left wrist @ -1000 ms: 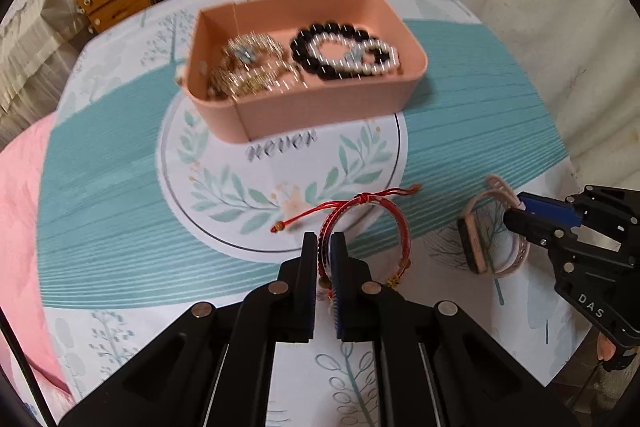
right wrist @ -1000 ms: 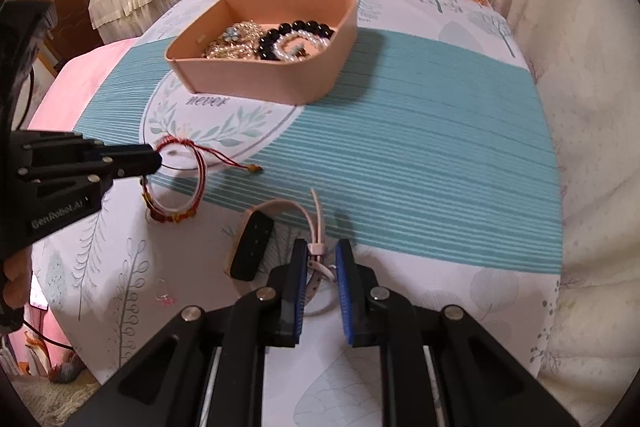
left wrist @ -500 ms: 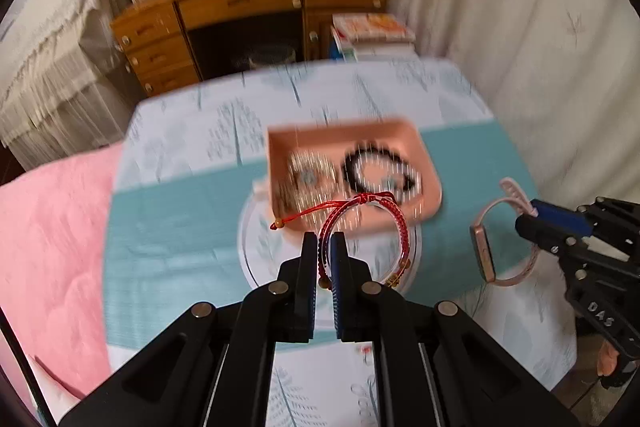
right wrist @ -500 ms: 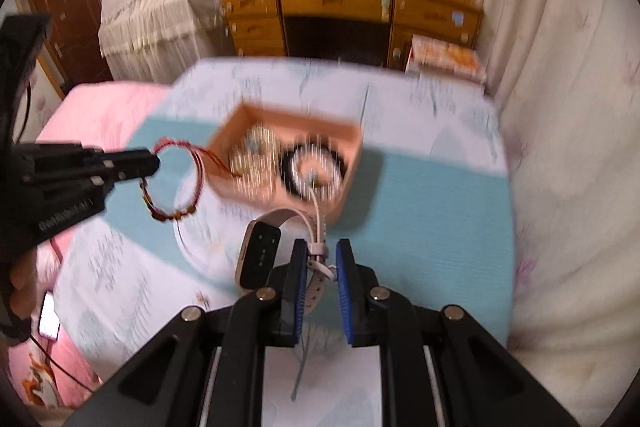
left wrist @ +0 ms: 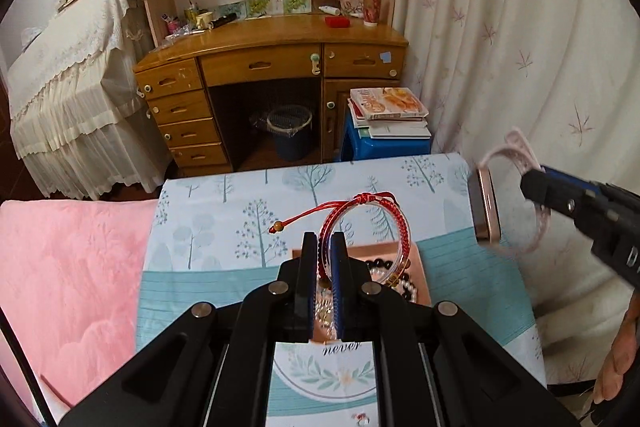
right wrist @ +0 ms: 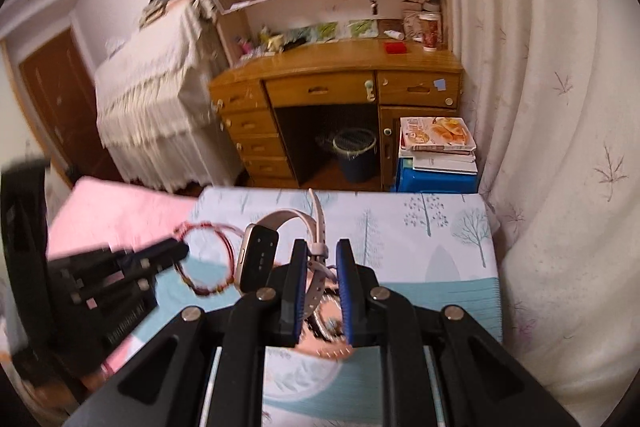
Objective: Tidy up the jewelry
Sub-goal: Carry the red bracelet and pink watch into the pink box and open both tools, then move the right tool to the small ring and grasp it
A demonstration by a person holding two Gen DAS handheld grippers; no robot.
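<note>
My left gripper (left wrist: 324, 241) is shut on a red braided bracelet (left wrist: 394, 227) and holds it in the air above the pink jewelry box (left wrist: 418, 259), which holds bead bracelets. My right gripper (right wrist: 322, 251) is shut on the strap of a pink-strapped watch (right wrist: 260, 255), also lifted over the box (right wrist: 324, 347). In the left wrist view the watch (left wrist: 488, 207) hangs from the right gripper (left wrist: 532, 183) at the right. In the right wrist view the red bracelet (right wrist: 208, 259) hangs from the left gripper (right wrist: 180, 251) at the left.
The table has a teal and white tree-print cloth (left wrist: 240, 219). A pink quilt (left wrist: 68, 267) lies to the left. Beyond the table stand a wooden desk (left wrist: 272, 67), a blue stool with books (left wrist: 384, 131) and a curtain (left wrist: 520, 47) at the right.
Both grippers have lifted their pieces off the cloth and risen. The views tilted up, so the box now sits low behind the fingers and the room shows.
</note>
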